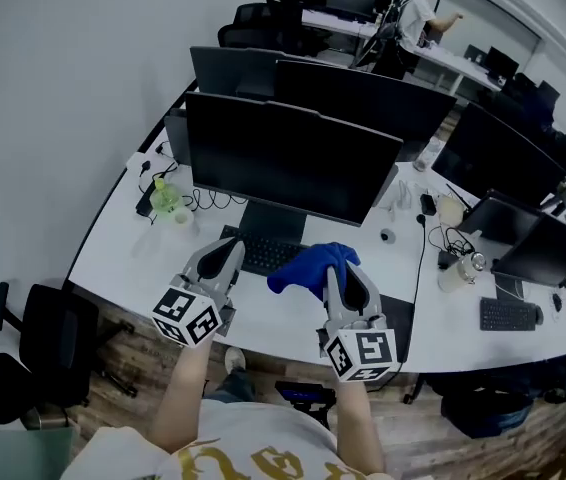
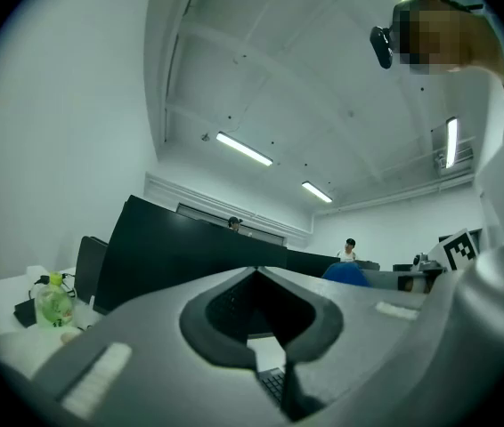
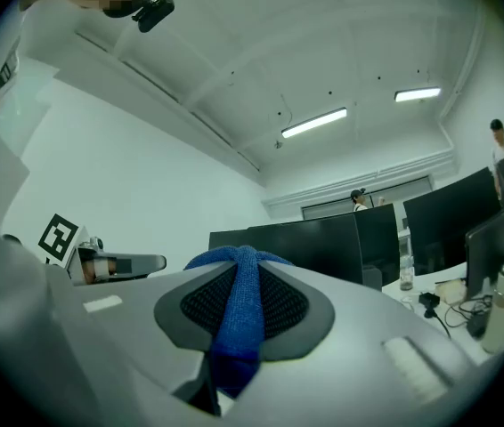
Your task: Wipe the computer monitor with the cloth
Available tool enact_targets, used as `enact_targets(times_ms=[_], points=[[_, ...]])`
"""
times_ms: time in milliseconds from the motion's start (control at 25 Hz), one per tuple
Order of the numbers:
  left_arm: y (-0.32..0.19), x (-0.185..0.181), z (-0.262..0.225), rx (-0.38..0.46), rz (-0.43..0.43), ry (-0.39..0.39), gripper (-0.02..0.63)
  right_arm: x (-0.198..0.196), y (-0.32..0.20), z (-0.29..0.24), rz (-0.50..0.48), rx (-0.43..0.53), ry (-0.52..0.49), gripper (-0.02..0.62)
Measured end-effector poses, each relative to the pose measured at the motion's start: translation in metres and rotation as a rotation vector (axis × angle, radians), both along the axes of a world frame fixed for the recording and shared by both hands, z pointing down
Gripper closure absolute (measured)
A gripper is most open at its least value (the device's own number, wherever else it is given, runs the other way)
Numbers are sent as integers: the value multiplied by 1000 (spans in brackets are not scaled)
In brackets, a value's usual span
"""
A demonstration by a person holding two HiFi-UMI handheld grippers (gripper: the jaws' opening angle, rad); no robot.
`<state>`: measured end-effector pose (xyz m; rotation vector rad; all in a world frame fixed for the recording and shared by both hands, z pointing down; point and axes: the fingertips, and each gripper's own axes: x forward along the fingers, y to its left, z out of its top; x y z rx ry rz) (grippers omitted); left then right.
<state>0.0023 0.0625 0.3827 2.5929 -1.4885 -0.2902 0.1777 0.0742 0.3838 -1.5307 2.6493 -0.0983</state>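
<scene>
Blue is the cloth [image 1: 311,266] that we are holding in our right hand-held gripper [image 1: 337,271]. The two jaws are squeezing tight on it. In the right gripper view a strip of the cloth is running down the middle between the dark pads [image 3: 283,305]. The rest of it is bunching up in a lump at the tip and hanging over to the left side of that hand-held gripper.

Our left hand-held gripper [image 1: 231,250] is holding nothing. Its jaws are pressing together at the tips. Through the small gap lower down between them we are seeing a bit of the keyboard [image 1: 263,253] and the white table [image 1: 113,243].

The big black monitor [image 1: 283,158] is standing on its stand right in front of both hand-held grippers, past their tips. Its screen is showing only dark. The cloth is not touching it. The cloth is hanging in the air over the keyboard, near the bottom edge of the screen but apart from it. The keyboard is lying under and between the two hand-held grippers.

Off to the left of the left hand-held gripper, a green bottle [image 1: 166,198] is standing on the table beside some black wires [image 1: 208,200]. Other screens [image 1: 363,93] are lining up behind the monitor and away to the right of the right hand-held gripper. Far beyond them a person [image 1: 418,13] is standing at another table.
</scene>
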Motion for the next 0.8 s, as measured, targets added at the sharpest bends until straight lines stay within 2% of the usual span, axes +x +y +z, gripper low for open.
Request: enact_targets(times_ms=[360, 600, 800], points=[[-119, -36, -24, 52, 81, -70, 604, -43, -112, -42, 87, 58, -54, 502], [-168, -40, -32, 61, 155, -31, 604, -48, -167, -75, 172, 128, -32, 502], [-189, -34, -35, 67, 170, -16, 604, -51, -193, -88, 171, 157, -15, 502]])
